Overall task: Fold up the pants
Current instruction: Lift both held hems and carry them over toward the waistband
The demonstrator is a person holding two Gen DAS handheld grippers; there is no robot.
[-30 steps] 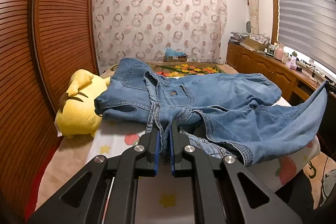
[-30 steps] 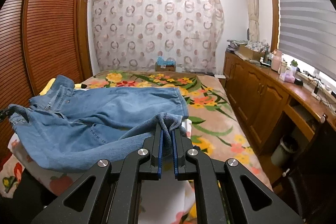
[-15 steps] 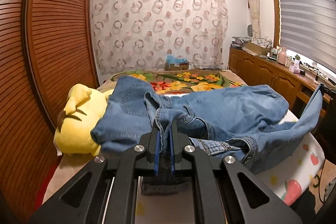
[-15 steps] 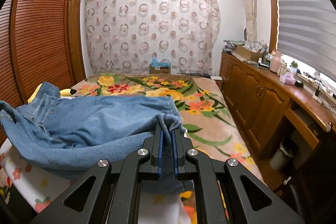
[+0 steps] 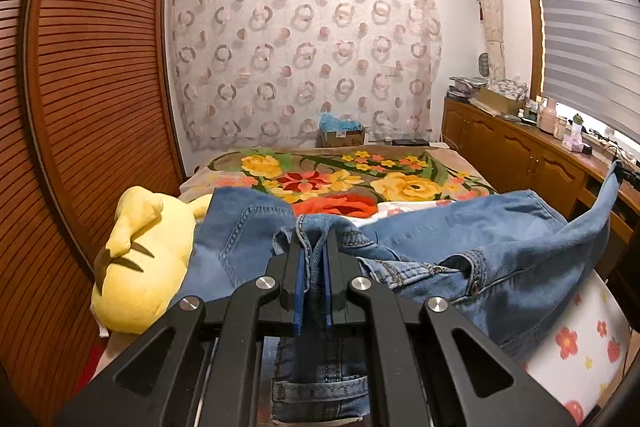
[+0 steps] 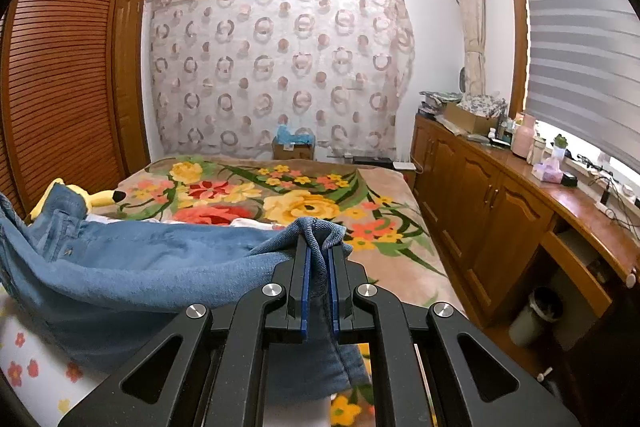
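The blue denim pants (image 5: 500,251) lie on the flower-patterned bed blanket (image 5: 360,175), stretching rightward from the left gripper's fingers (image 5: 291,267). Left of those fingers, beside the pants, lies a yellow plush toy (image 5: 140,259). A long wooden cabinet (image 6: 500,211) stands right of the right gripper's fingers (image 6: 338,267).

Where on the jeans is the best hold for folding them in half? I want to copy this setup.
Grip the jeans at both ends, coming in level from the near bed edge: the left gripper pinches the bunched waistband, the right gripper the leg hem. Both jaws are shut on denim. Those thick seamed edges give a firm hold and keep the cloth spread between them.
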